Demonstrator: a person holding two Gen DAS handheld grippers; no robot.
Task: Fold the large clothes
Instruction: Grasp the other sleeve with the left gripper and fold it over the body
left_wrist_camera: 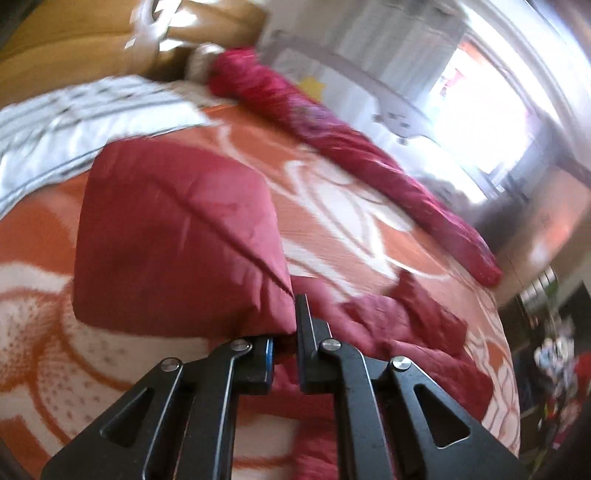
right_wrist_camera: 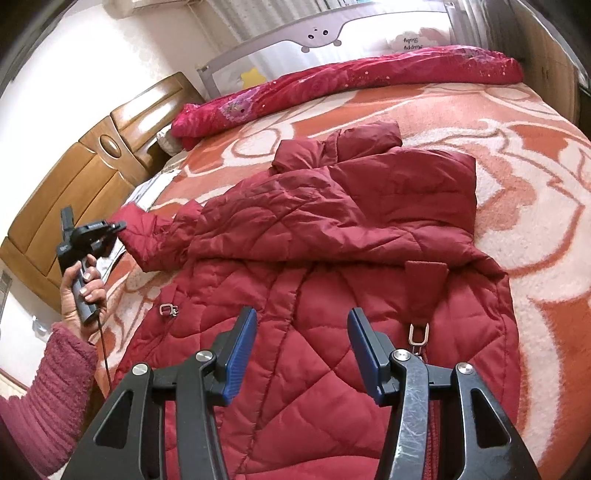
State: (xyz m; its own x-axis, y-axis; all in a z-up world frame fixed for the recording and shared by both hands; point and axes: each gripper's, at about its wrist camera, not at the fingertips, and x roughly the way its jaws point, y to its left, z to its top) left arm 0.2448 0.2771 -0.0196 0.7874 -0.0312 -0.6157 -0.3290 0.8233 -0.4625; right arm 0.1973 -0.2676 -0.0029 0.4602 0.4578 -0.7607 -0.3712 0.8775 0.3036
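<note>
**Left gripper clamped on jacket sleeve cuff, right gripper open above the hem**

One red quilted jacket (right_wrist_camera: 332,258) lies spread on the bed, centre of the right wrist view, collar toward 12 o'clock, hem toward 6 o'clock. One sleeve (right_wrist_camera: 155,236) runs out to 9 o'clock, lifted off the blanket at the cuff.

Left gripper (right_wrist_camera: 116,226): jaws closed on the cuff of that sleeve. In the left wrist view the fingers are pinched together with red fabric (left_wrist_camera: 184,236) bunched at the tips, filling the frame from 9 to 12 o'clock. That view is motion-blurred. The person's hand (right_wrist_camera: 83,291) grips the handle; a knitted dark-red sleeve cuff covers the wrist at 8 o'clock. A thin cable hangs from the handle.

Right gripper (right_wrist_camera: 303,350): jaws roughly half open, blue pads apart, nothing between them. It hovers above the lower jacket panel; can't tell if the tips touch the fabric.

Writing: printed text on the bed rail (right_wrist_camera: 332,33) at 1 o'clock, appears upside down, reads roughly "Happy Baby" — not certain. Cartoon animal face on the rail at 12 o'clock. A label on the left gripper body is too small to read.

Counts:
- 2 grippers
- 1 jacket, 2 metal buckles visible on it (right_wrist_camera: 168,309), (right_wrist_camera: 419,334)
- 1 rolled magenta floral quilt (right_wrist_camera: 351,85) along the far edge, 12 o'clock
- 1 orange-and-white patterned blanket (right_wrist_camera: 517,221) under everything
- 1 wooden headboard (right_wrist_camera: 85,173) at 9–10 o'clock
</note>
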